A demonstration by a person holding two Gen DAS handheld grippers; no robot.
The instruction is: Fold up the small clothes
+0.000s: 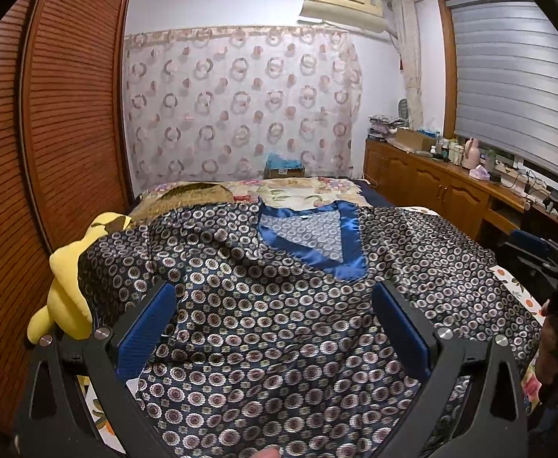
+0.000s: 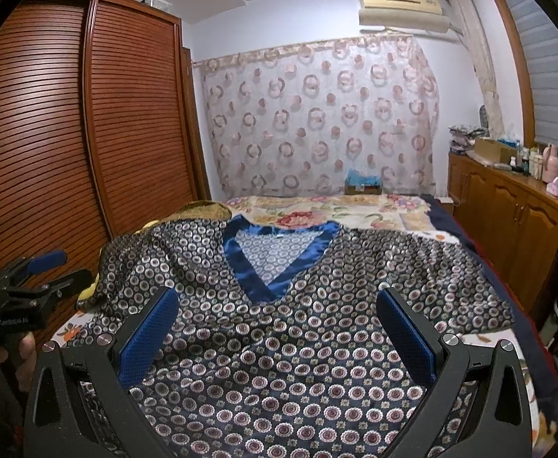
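Note:
A dark blue top with a circle-flower print (image 1: pixel 279 328) (image 2: pixel 309 351) lies spread face up on the bed, its satin blue V-neck collar (image 1: pixel 317 244) (image 2: pixel 275 263) pointing away from me. My left gripper (image 1: pixel 275 297) hovers open over the top's lower left part, blue pads wide apart, nothing between them. Over the middle of the top my right gripper (image 2: pixel 279 301) is likewise open and holds nothing. The left sleeve is rumpled over a yellow plush toy (image 1: pixel 69 290). In the right wrist view the left gripper (image 2: pixel 46 271) shows at the left edge.
The bed carries a floral sheet (image 2: pixel 336 210). A brown louvred wardrobe (image 1: pixel 50 114) stands close on the left. A wooden sideboard (image 2: pixel 515 210) with bottles runs along the right under a shuttered window. A cardboard box (image 1: pixel 284 170) sits beyond the bed before a patterned curtain.

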